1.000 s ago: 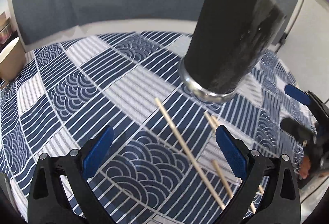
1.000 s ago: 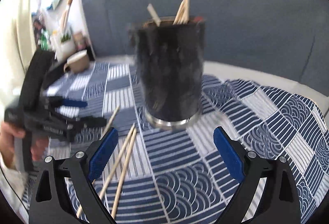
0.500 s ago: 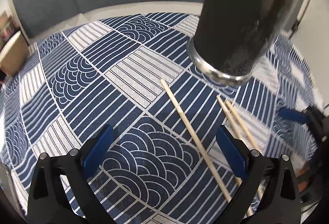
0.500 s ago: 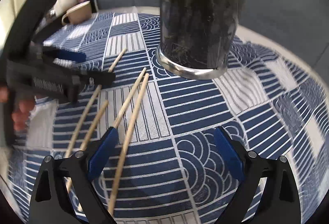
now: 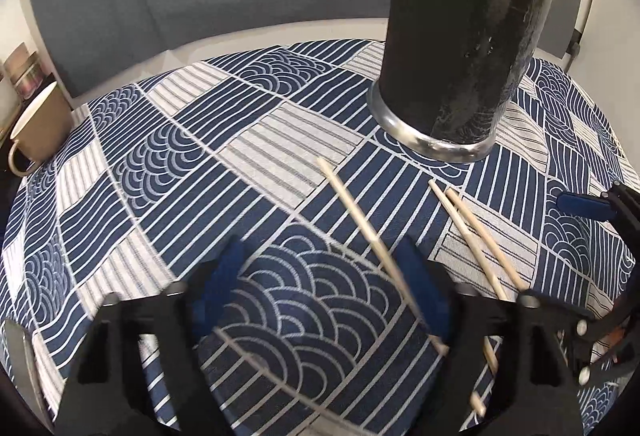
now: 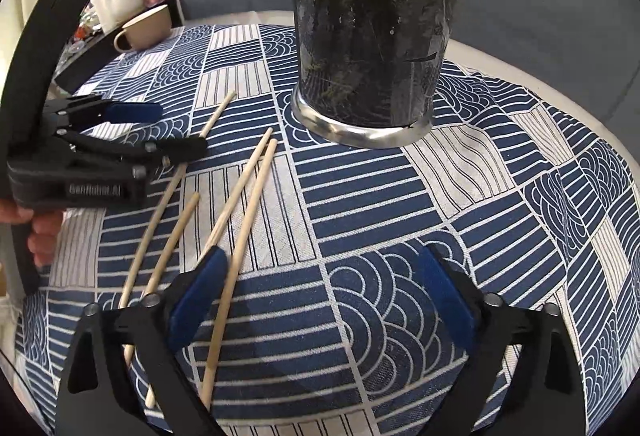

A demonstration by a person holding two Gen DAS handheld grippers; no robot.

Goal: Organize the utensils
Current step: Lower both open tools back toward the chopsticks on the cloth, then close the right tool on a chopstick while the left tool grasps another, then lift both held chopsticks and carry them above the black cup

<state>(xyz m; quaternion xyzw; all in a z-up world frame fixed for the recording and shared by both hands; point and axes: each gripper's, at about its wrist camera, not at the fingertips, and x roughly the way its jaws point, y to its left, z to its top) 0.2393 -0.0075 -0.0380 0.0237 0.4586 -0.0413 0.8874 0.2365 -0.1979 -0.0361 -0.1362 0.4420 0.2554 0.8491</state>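
Several wooden chopsticks lie on the blue patterned cloth in front of a tall black holder with a silver base. My left gripper hovers low over one chopstick. Its jaws are closing and blurred, with the stick between them near the right pad, which does not press on it. My right gripper is also closing. A chopstick lies just inside its left pad, untouched, and a second chopstick lies beside it. Two more chopsticks lie further left.
A beige mug stands at the cloth's far left edge, with jars and a small plant behind it. A person's hand holds the left gripper. A grey sofa back rises behind the round table's rim.
Both views dropped closer to the cloth, and the holder's top with its sticks left the frame. Both pairs of jaws have narrowed in the last half second.
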